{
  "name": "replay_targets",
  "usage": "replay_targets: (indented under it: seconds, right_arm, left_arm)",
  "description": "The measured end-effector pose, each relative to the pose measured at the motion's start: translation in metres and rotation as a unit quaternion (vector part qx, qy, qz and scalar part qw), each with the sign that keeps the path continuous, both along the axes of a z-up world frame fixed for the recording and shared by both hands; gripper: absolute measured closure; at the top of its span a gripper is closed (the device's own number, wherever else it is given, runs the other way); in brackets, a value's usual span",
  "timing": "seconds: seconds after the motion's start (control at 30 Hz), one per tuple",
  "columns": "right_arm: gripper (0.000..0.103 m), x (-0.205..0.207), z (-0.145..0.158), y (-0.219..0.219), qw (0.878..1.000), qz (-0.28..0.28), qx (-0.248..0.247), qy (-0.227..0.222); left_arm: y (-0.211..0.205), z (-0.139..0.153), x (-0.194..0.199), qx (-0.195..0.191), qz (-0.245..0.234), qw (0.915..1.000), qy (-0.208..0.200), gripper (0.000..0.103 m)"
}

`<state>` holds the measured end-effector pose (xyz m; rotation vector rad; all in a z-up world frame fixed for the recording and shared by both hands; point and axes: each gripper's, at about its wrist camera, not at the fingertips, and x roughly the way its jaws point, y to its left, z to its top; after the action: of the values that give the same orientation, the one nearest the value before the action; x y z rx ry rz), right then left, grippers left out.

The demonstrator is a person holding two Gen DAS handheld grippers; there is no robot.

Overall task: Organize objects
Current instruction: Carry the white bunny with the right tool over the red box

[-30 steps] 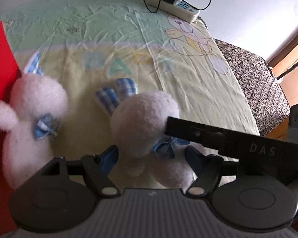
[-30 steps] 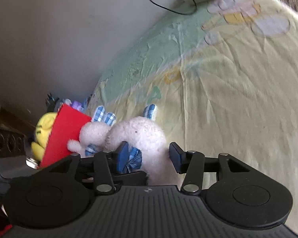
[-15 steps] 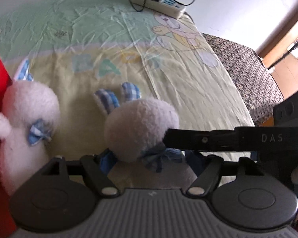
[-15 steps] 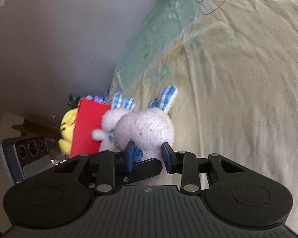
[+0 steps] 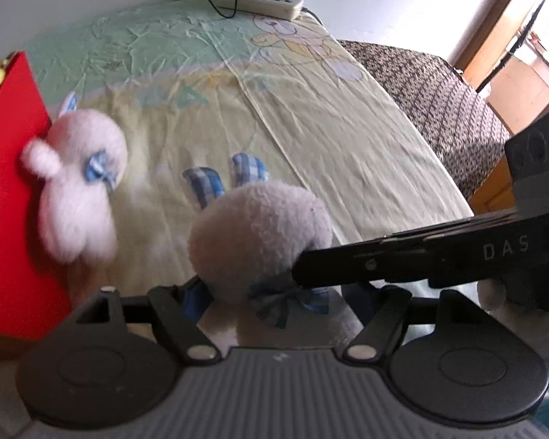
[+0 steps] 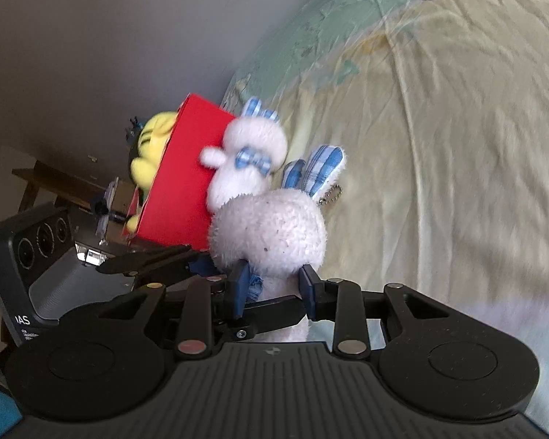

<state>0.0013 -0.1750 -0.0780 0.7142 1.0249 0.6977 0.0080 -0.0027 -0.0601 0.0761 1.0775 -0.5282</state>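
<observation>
The right gripper [image 6: 271, 289] has closed narrow on the plush bunny [image 6: 269, 232] at lower centre and lifted it; the left gripper [image 5: 282, 298] stays wide, so boxing comes next.

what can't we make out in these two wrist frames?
- Left wrist: near bunny body below the bow is hidden by the gripper housing and the right gripper's finger crossing in front, so left jaw contact is unclear.
- Left wrist: far bunny is motion-blurred, face unreadable.
- Right wrist: yellow toy is mostly hidden behind the red box.
- Left wrist: red box is cut off by the left edge.
</observation>
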Motion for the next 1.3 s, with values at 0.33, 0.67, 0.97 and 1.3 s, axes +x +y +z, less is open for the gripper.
replay_targets:
  seconds: [0.33,0.67,0.97,1.3]
  right_arm:
    - [0.071,-0.032,0.023,0.036,1.000,0.010,-0.008,-0.023]
    - [0.071,-0.069,0.051,0.092,0.998,-0.044,0.003,-0.053]
    - [0.071,-0.095,0.078,0.141,0.991,-0.092,0.015,-0.100]
    - [0.070,-0.091,0.111,0.185,0.977,-0.120,0.022,-0.177]
  left_arm:
    - [0.028,0.018,-0.042,0.009,-0.020,0.9991,-0.037,0.027]
    - [0.089,0.047,-0.071,-0.017,-0.077,0.9931,-0.087,0.027]
    - [0.154,0.074,-0.086,-0.061,-0.115,0.9846,-0.117,0.027]
    - [0.210,0.109,-0.090,-0.102,-0.126,0.9692,-0.186,0.027]
